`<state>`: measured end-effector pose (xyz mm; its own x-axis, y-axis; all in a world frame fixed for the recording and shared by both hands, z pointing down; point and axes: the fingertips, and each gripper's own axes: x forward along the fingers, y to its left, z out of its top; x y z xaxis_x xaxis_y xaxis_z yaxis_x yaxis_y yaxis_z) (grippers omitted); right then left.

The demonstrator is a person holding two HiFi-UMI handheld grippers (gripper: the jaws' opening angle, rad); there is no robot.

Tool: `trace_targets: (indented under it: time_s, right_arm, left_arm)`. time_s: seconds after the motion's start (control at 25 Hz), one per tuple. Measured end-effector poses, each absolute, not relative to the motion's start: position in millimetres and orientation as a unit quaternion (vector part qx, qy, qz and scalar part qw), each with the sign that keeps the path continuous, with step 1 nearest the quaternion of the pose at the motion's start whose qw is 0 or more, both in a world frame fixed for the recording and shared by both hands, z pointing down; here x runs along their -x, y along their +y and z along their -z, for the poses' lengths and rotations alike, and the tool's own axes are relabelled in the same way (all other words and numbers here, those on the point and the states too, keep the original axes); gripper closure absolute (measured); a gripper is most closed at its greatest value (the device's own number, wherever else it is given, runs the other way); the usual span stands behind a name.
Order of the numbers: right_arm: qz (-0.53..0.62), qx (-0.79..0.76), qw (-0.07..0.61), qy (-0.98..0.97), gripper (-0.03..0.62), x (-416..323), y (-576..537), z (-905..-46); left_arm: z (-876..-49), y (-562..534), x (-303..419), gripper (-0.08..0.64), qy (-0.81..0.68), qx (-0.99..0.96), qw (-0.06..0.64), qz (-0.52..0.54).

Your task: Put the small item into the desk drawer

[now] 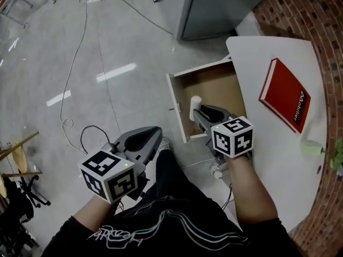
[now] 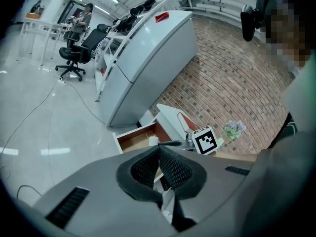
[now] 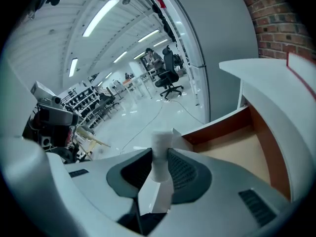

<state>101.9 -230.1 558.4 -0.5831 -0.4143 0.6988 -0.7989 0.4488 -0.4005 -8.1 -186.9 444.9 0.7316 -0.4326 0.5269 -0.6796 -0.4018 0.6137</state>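
Right claw (image 1: pixel 200 111) holds white cylinder (image 1: pixel 195 106) over the open drawer (image 1: pixel 176 97).

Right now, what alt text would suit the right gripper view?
The right gripper is shut on a small white cylinder, held upright, with the open wooden drawer of a white desk just right of it. A bright workshop floor stretches behind.

Red book (image 1: pixel 285 94), flat on the desk top toward its brick-wall edge: a single word in white lettering on the cover, at the end nearer the person. It may start with M, but it is too small to read for certain.

Person's black shirt (image 1: pixel 161 218): white scrawled script print across the front, not legible.

Left marker cube (image 1: pixel 109 176) and right marker cube (image 1: pixel 232 136): black-and-white square patterns only, no letters or digits.
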Motion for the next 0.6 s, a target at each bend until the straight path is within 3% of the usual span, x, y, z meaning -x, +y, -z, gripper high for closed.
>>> trace_targets:
  time_s: [0.6]
  right_arm:
    - [-0.414, -0.357, 0.355, -0.758, 0.480, -109.6, -269.0, -705.2]
  left_arm:
    - [-520.4, -221.4, 17.0, 0.538, -0.335, -0.801, 0.470, -0.156]
